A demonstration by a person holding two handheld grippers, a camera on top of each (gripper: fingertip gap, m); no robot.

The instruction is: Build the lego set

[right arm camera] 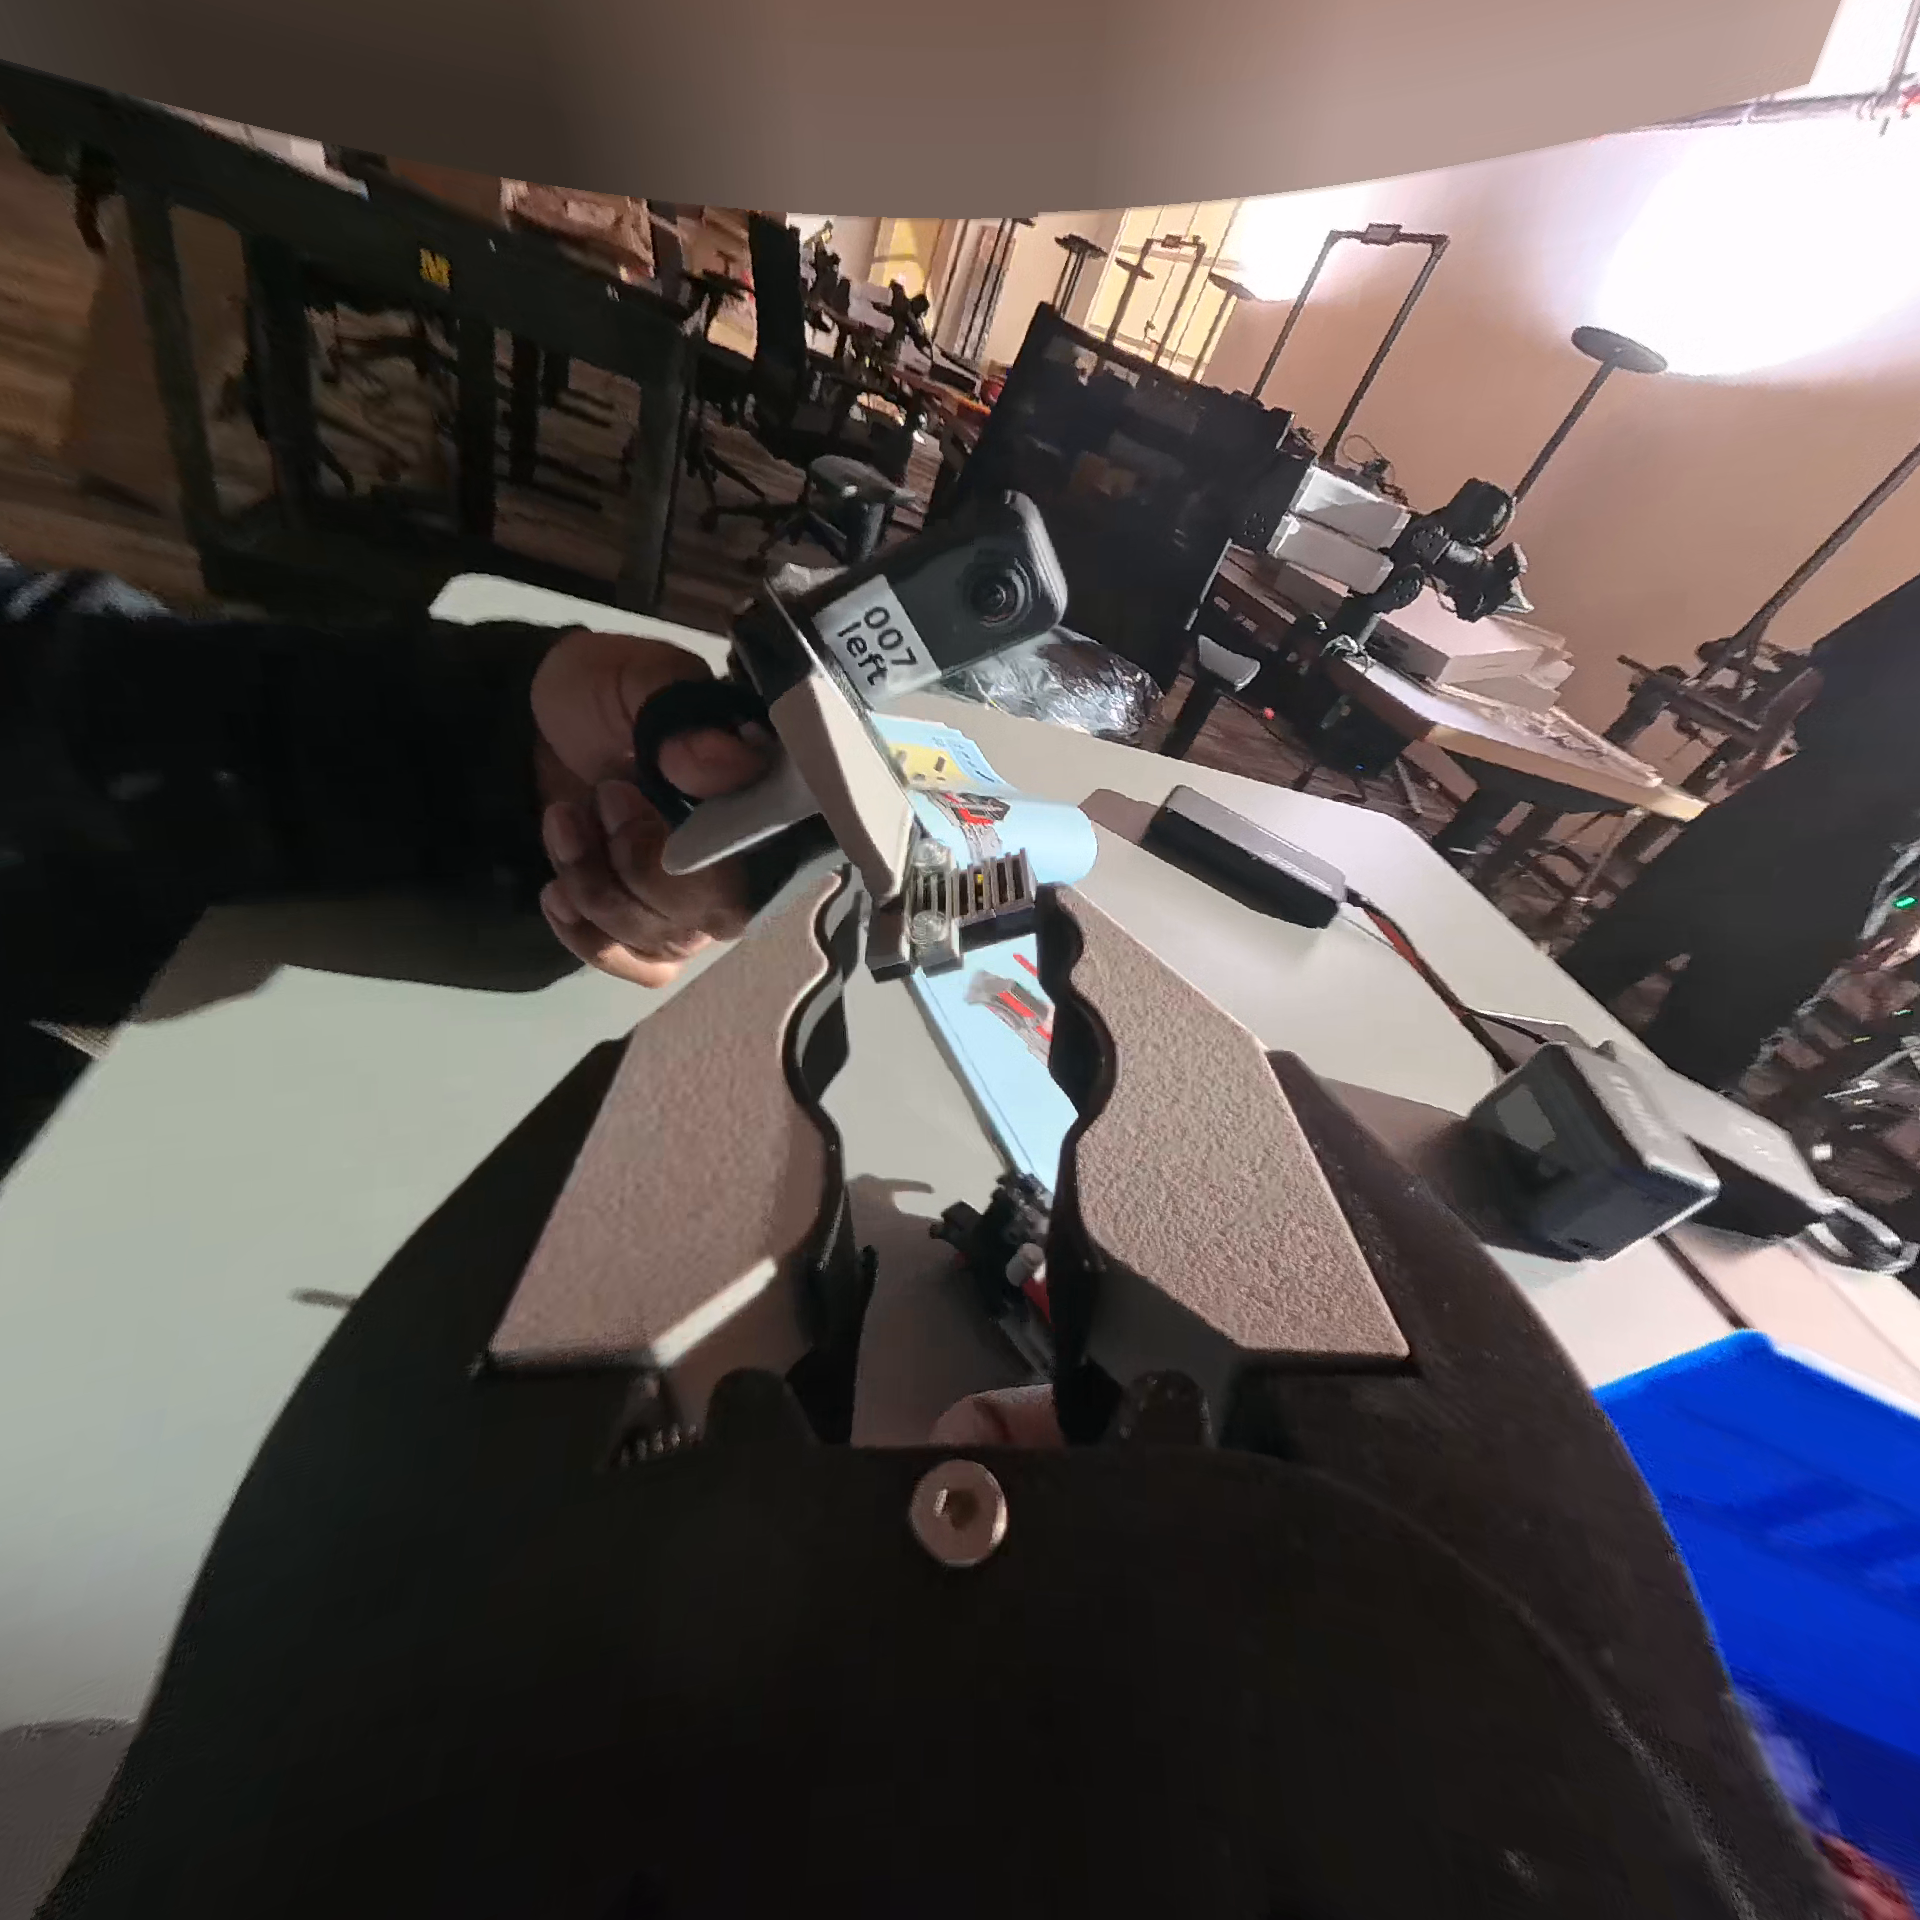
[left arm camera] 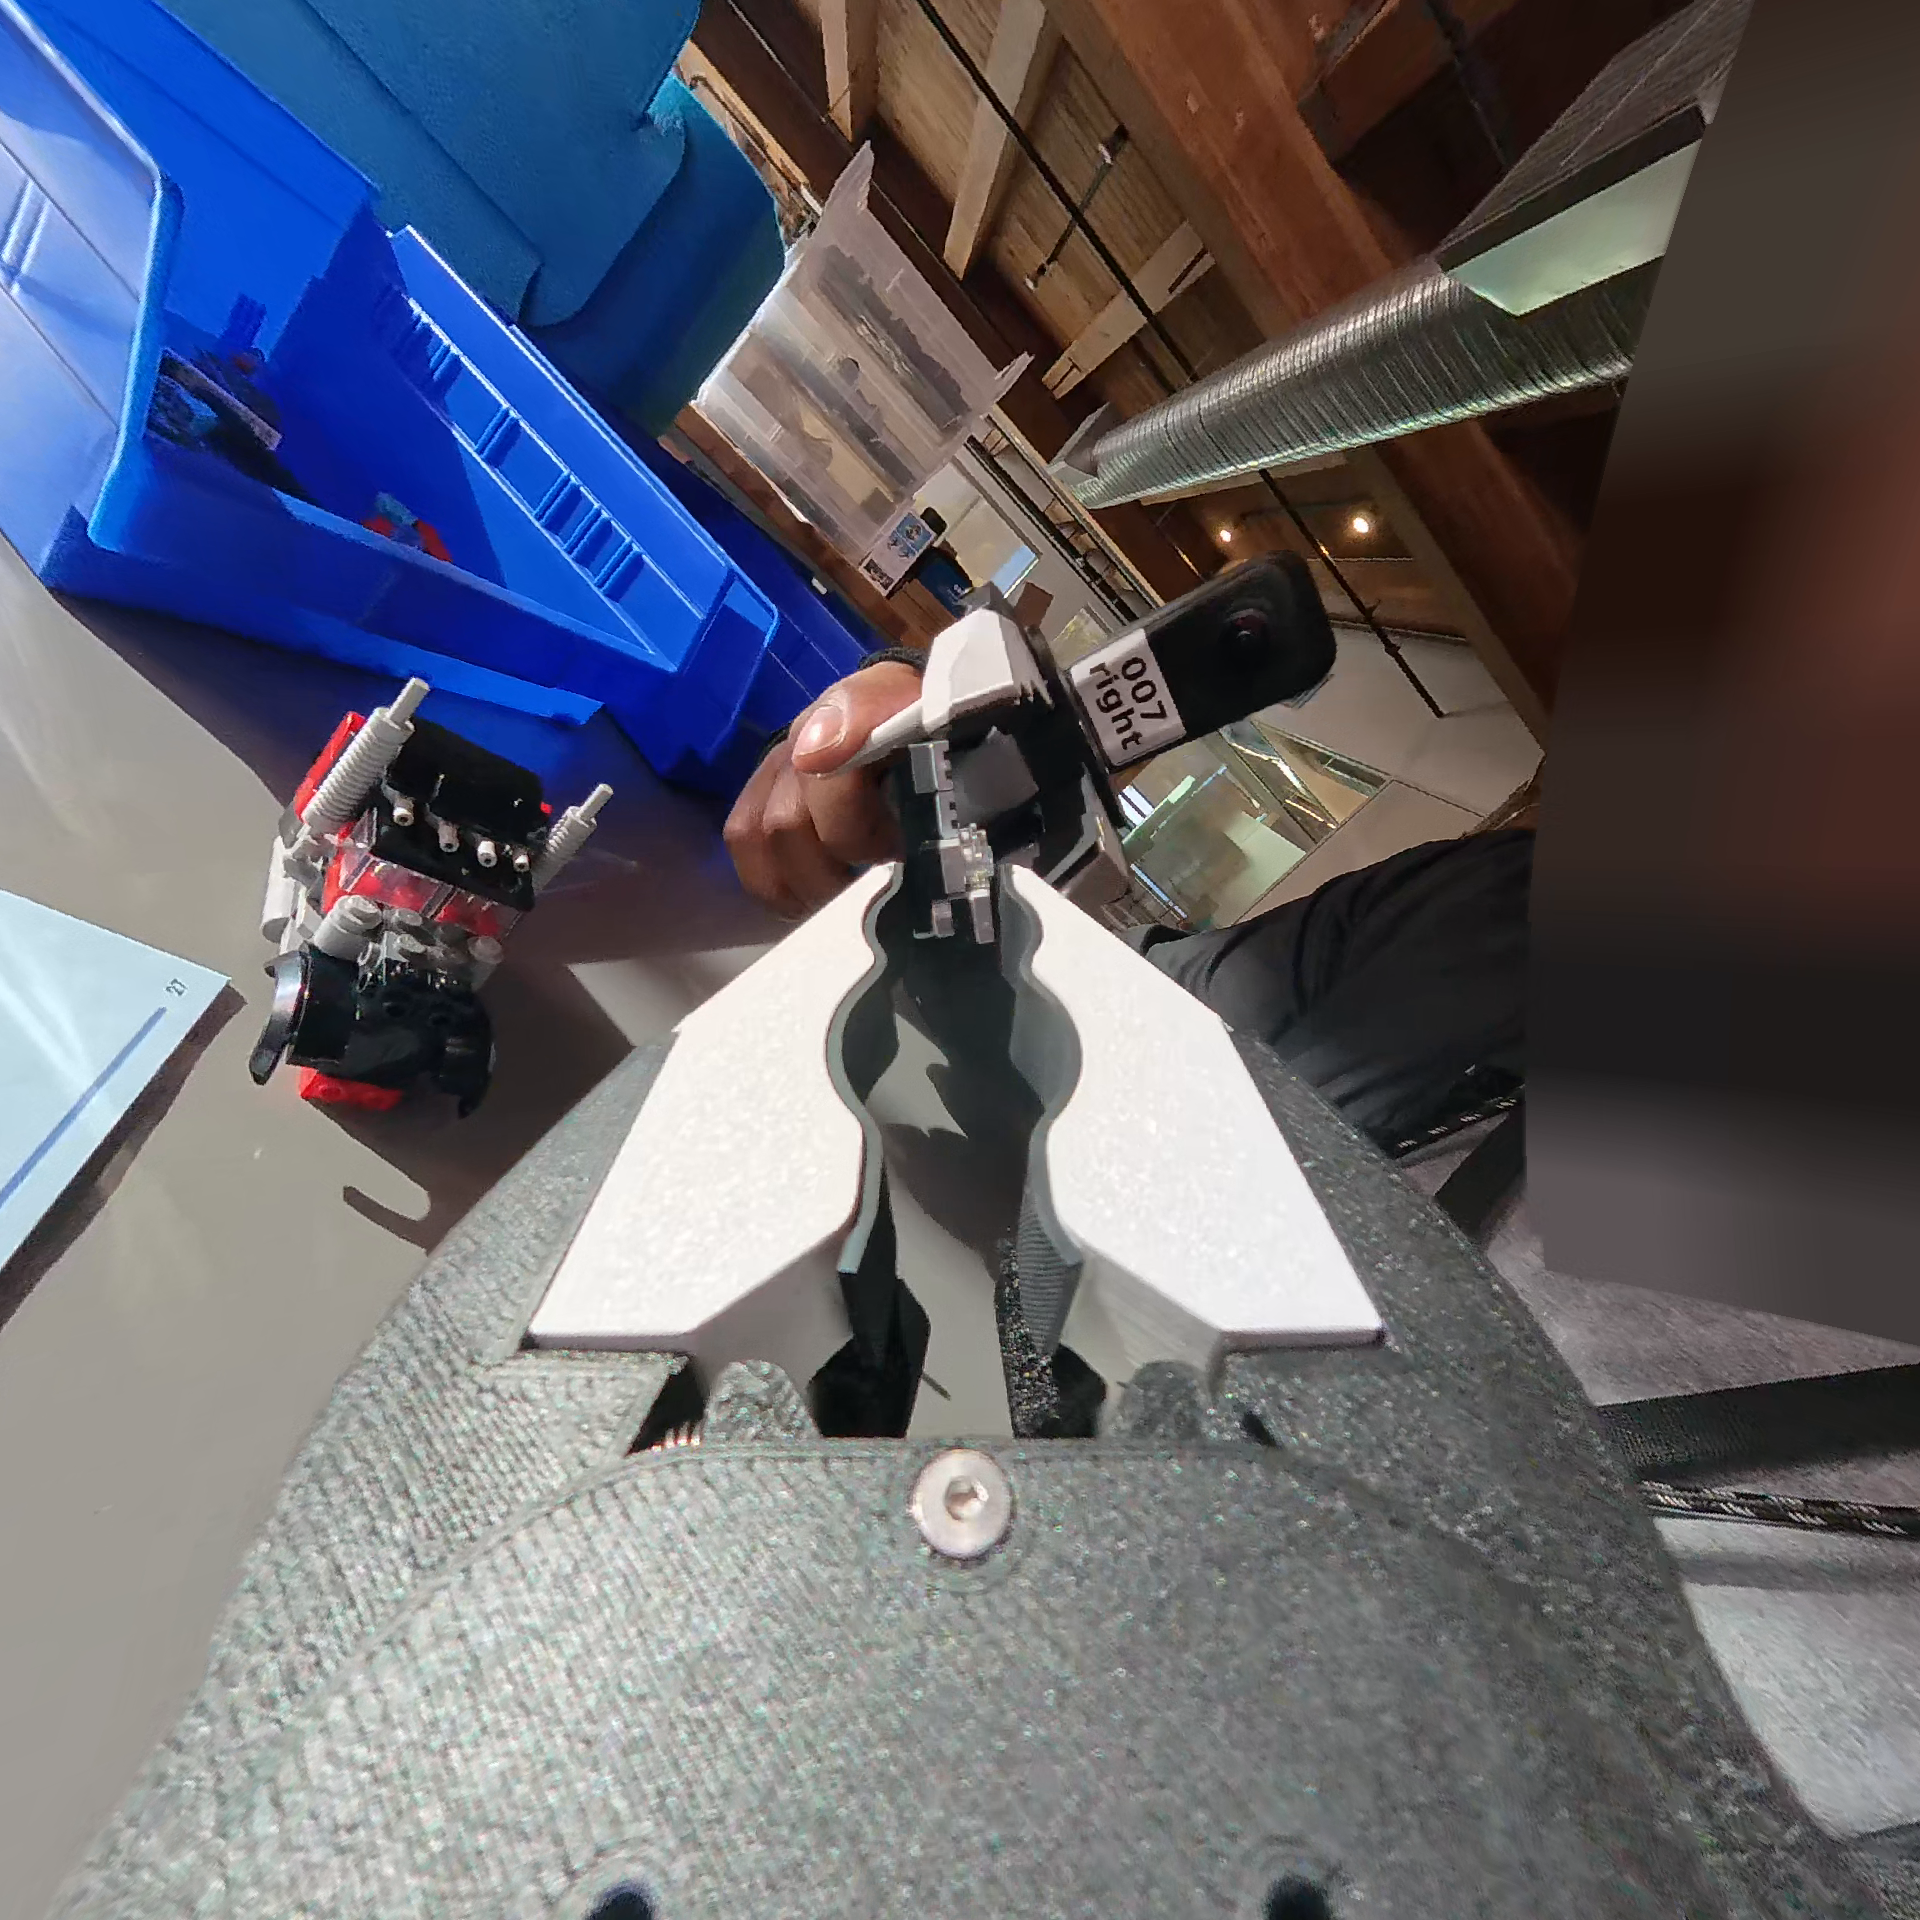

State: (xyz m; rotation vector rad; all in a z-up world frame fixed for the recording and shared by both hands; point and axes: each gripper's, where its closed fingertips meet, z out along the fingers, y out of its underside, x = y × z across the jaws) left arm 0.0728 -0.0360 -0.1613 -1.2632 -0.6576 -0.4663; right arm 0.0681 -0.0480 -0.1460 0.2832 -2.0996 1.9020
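A small grey and black lego sub-assembly (left arm camera: 958, 868) with a grille and clear studs (right arm camera: 966, 894) is held in the air between both grippers. My left gripper (left arm camera: 945, 885) is shut on its near end. My right gripper (right arm camera: 948, 906) has its jaws partly closed across its width, and its pads touch the sides. In the right wrist view one finger (right arm camera: 847, 790) of the left gripper reaches onto the piece. A red, black and grey lego truck (left arm camera: 400, 899) lies on the table to the left, apart from both grippers.
Blue bins (left arm camera: 312, 436) holding loose pieces stand behind the truck. An instruction booklet (left arm camera: 73, 1049) lies on the grey table (left arm camera: 156, 1455), also under the grippers (right arm camera: 1003, 1060). A black power brick (right arm camera: 1247, 854) and a small black camera (right arm camera: 1579, 1164) sit to the right. My left and right fingertips are right by each other.
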